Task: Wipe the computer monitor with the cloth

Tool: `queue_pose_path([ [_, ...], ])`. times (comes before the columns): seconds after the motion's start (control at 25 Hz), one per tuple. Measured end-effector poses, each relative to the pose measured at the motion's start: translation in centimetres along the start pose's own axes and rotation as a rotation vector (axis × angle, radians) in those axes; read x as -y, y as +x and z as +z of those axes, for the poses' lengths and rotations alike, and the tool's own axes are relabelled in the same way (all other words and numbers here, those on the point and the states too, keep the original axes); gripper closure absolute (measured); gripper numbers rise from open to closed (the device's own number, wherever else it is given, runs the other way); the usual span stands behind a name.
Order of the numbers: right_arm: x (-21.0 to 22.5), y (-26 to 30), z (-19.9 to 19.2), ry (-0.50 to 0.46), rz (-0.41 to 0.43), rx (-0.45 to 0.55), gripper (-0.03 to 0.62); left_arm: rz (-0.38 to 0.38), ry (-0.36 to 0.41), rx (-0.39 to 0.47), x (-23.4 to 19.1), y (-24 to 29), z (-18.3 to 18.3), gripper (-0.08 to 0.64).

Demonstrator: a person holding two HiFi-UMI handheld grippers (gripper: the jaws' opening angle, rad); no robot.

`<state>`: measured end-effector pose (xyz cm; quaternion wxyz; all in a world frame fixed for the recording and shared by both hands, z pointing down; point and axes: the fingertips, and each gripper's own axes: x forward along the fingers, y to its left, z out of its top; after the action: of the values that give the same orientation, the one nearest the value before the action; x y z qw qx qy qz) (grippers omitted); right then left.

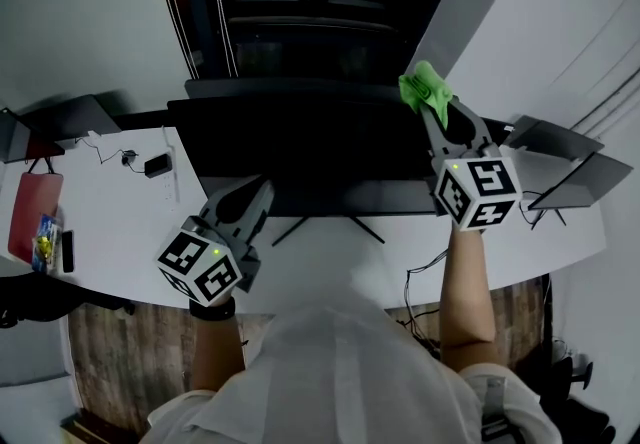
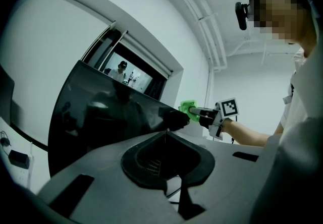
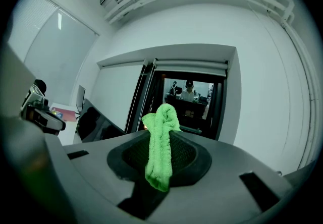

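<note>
Nearest, the left tool (image 1: 252, 194) sits low over the white curved desk (image 1: 120, 217), tips aimed at the lower left edge of the wide black flat-panel monitor (image 1: 300, 147). In its own view the jaws are together on a thin seam with nothing between them. Likely a steadying or standby post, kept below the screen so the working side stays free. Whether the tips touch the panel is not readable. The monitor stands on a thin splayed foot mid-desk, its face dark and glossy, so smears would show. Off to the left lie a red flat folder (image 1: 35, 214) and a small black device with a cable (image 1: 157, 166), both well apart from the screen. Farther out, the right tool (image 1: 431, 110) is raised on an outstretched arm, jaws clamped on the bright green bunched microfibre cloth (image 1: 423, 87). A wad stands proud of the tips, giving a soft pad to meet the glass before the plastic does. The cloth is at the monitor's upper right corner, touching or just beside it; contact uncertain. Judged: the start of a top-edge pass. Beyond, a dark doorway (image 3: 189, 99).
</note>
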<state>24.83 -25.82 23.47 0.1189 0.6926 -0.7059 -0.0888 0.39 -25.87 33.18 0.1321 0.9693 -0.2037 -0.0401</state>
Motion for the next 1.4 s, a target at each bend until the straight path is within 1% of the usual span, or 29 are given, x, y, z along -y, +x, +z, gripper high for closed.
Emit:
queue_pose_path([
  [0.48, -6.6, 3.2, 2.2, 0.004, 0.093, 0.028, 0.515, 0.01, 0.01, 0.004, -3.1, -2.7, 0.6, 0.543],
  [0.92, -12.2, 5.7, 4.1, 0.0, 0.18, 0.038, 0.515, 0.045, 0.0, 0.011, -5.8, -5.5, 0.9, 0.543],
  [1.2, -16.6, 7.4, 5.4, -0.013, 0.253, 0.046, 0.515, 0.079, -0.008, 0.023, -7.3, -7.8, 1.2, 0.543],
  [1.4, -20.2, 8.7, 6.6, -0.032, 0.322, 0.057, 0.515, 0.117, -0.013, 0.038, -8.0, -9.1, 1.5, 0.543],
])
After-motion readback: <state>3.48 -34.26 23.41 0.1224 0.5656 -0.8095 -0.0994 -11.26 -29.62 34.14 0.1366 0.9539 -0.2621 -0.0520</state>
